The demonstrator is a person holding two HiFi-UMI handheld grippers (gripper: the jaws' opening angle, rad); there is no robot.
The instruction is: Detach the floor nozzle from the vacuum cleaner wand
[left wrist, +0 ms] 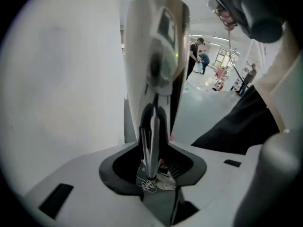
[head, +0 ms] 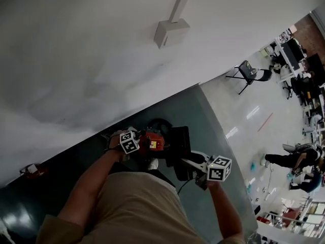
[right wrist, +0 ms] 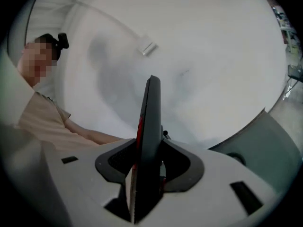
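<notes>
In the head view I look down on a red vacuum body [head: 153, 143] with a black floor nozzle [head: 179, 147] beside it, close to the wall. My left gripper [head: 139, 142] is at the red body. In the left gripper view its jaws stand close on the foot of a shiny silver wand [left wrist: 156, 46], and my left gripper [left wrist: 151, 141] is shut on it. My right gripper [head: 200, 174] reaches the nozzle from the right. In the right gripper view the nozzle [right wrist: 150, 108] shows edge-on as a dark plate with a red stripe, and my right gripper [right wrist: 144, 164] is shut on it.
A white wall with a small box [head: 170, 32] and a conduit rises just beyond the vacuum. A black folding chair [head: 249, 72] stands on the glossy floor at the right, with people [head: 289, 159] and desks farther off. A small red thing [head: 31, 171] lies at the wall's foot, left.
</notes>
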